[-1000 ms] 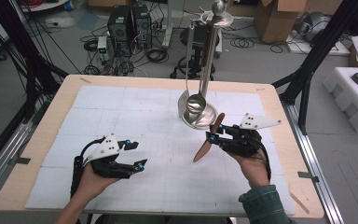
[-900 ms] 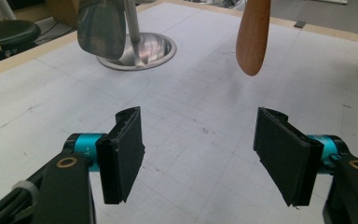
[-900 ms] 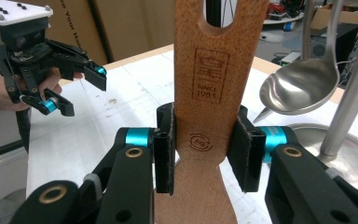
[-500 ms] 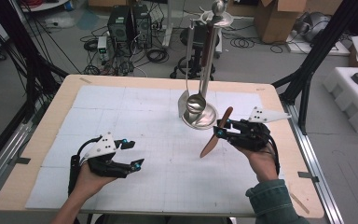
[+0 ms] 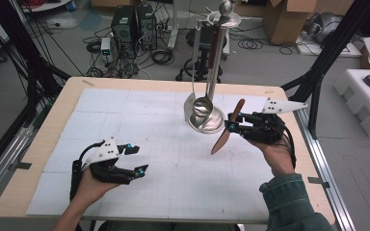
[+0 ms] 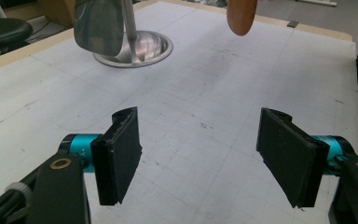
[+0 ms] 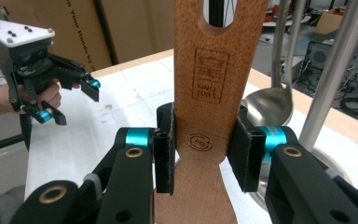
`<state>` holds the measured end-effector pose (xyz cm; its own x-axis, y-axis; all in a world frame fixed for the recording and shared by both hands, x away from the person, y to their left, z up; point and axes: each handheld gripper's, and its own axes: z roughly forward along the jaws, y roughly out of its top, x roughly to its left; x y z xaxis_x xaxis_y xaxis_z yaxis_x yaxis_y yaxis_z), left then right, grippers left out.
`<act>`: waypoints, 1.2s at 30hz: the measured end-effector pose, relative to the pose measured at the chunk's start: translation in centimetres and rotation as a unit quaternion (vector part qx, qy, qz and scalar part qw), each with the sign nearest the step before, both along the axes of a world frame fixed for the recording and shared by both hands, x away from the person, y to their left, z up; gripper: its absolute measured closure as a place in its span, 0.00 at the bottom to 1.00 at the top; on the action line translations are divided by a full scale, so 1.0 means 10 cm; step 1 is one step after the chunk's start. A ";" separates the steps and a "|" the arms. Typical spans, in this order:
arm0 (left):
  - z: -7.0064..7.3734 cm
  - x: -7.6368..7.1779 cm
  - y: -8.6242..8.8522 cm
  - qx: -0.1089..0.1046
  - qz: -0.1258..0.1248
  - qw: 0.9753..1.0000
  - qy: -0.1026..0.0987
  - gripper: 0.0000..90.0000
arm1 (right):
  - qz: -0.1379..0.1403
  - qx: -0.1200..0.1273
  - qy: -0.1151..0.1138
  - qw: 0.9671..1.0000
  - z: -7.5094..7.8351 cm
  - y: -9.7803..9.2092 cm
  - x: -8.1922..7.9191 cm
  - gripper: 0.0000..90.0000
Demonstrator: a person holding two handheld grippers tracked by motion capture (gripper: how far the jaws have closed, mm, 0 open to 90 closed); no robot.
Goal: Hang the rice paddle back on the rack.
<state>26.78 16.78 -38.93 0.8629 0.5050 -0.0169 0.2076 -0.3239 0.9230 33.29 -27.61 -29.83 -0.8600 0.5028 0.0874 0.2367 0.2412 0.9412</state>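
My right gripper [image 5: 232, 125] is shut on a flat wooden spatula [image 5: 225, 131], held off the table just right of a metal utensil stand [image 5: 216, 62]. In the right gripper view the pads [image 7: 165, 149] clamp the spatula [image 7: 205, 84] on its branded handle, below the hanging hole. A steel ladle [image 5: 202, 106] hangs from the stand over its round base [image 5: 217, 126]. My left gripper [image 5: 139, 159] is open and holds nothing, low over the front left of the table. Its view shows bare mat between its pads [image 6: 119, 154], with the spatula's tip [image 6: 241, 16] far ahead.
A white gridded mat [image 5: 139, 120] covers the wooden table [image 5: 67, 101]. The ladle [image 7: 268, 105] and the stand's pole [image 7: 335, 70] stand close behind the spatula. The other gripper [image 7: 72, 101] shows far left. Computers, cables and boxes lie on the floor beyond.
My right gripper has carried the spatula to the right and away from me, closer to the stand's base. The left gripper has shifted slightly to the right and stays open.
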 end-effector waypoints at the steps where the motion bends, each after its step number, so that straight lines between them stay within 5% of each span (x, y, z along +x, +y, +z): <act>1: 0.00 0.00 0.00 -0.001 -0.001 1.000 0.000 0.34 | 0.000 0.000 0.000 1.000 0.01 0.00 0.01 0.74; 36: 0.01 0.03 0.05 -0.010 -0.002 1.000 0.002 0.33 | 0.031 -0.005 -0.014 0.999 0.67 -0.12 0.54 0.74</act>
